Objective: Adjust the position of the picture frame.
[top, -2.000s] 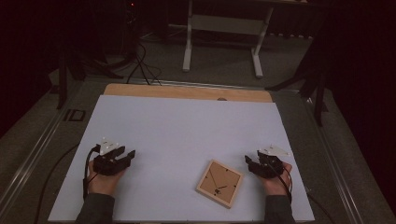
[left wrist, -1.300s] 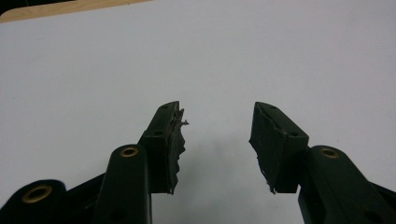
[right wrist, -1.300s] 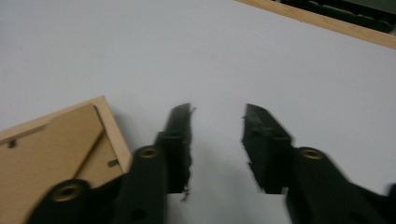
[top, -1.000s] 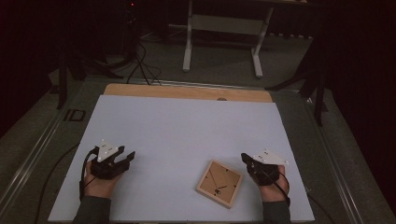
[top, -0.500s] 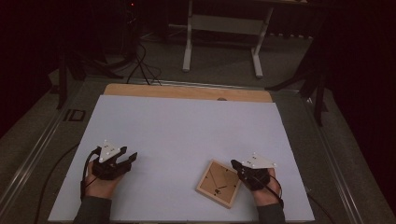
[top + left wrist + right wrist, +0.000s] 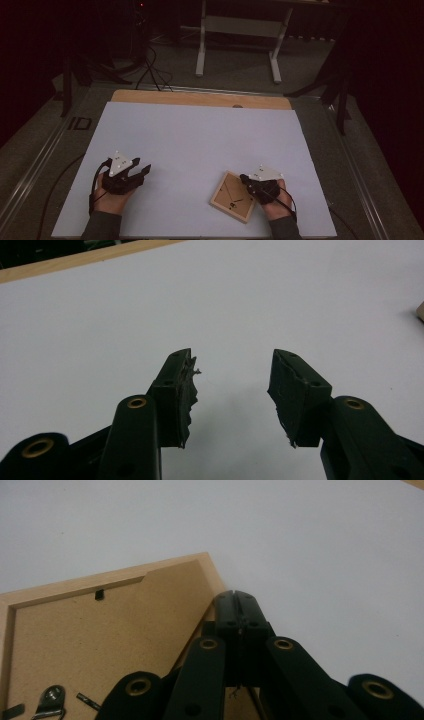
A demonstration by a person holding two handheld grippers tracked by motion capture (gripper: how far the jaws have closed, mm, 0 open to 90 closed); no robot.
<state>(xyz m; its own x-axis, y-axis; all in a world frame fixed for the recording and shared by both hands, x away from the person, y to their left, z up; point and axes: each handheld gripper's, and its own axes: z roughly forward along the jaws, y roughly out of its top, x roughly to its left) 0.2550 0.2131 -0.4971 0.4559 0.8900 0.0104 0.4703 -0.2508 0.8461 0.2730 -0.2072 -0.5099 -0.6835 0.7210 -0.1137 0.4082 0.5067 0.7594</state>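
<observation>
A wooden picture frame [image 6: 233, 197] lies face down near the front right of the white table [image 6: 200, 140], no readable writing on its backing. The right gripper [image 6: 246, 180], jaws clenched together and empty, sits at the frame's edge. The left gripper [image 6: 142, 170] rests released, well apart, front left.

Wooden picture frame [image 6: 233, 196]: square, face-down, fibreboard back and metal hanger showing. Lies flat, turned diamond-wise, at about 5 o'clock on the white surface [image 6: 200, 145].

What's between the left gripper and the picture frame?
Bare white sheet only. In the high view, nothing lies between the left gripper and the picture frame.
</observation>
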